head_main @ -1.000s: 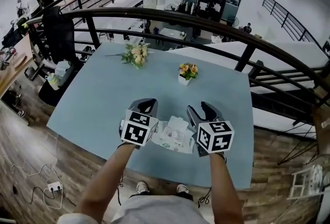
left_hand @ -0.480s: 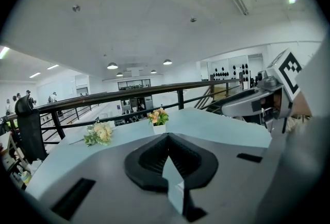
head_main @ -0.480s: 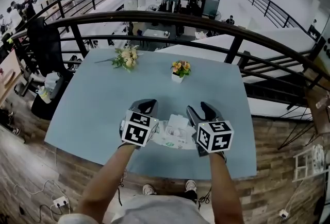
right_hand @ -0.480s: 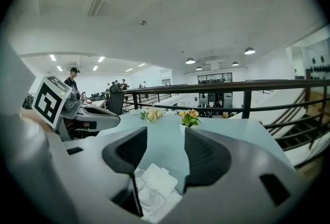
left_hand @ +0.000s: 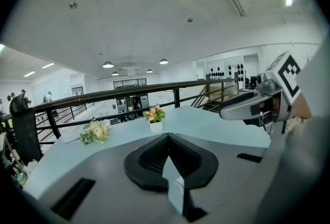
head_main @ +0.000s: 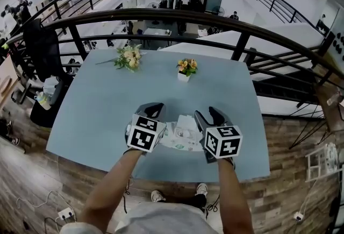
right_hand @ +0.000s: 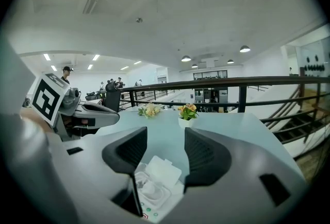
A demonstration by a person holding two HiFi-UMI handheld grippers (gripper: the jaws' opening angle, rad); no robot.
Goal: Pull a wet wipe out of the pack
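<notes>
White wet wipe pack (head_main: 183, 133) with its flip lid open lies on the light-blue table (head_main: 107, 104), between both grippers. Left gripper (head_main: 153, 108) jaws closed together, off the pack. Right gripper (right_hand: 165, 138) jaws wide, empty, over the pack.

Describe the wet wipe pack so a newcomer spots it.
On the pale blue table, look at the near edge, between the left gripper and right gripper. The wet wipe pack lies flat there, white with its lid flipped open, unlike the flowers farther back.
</notes>
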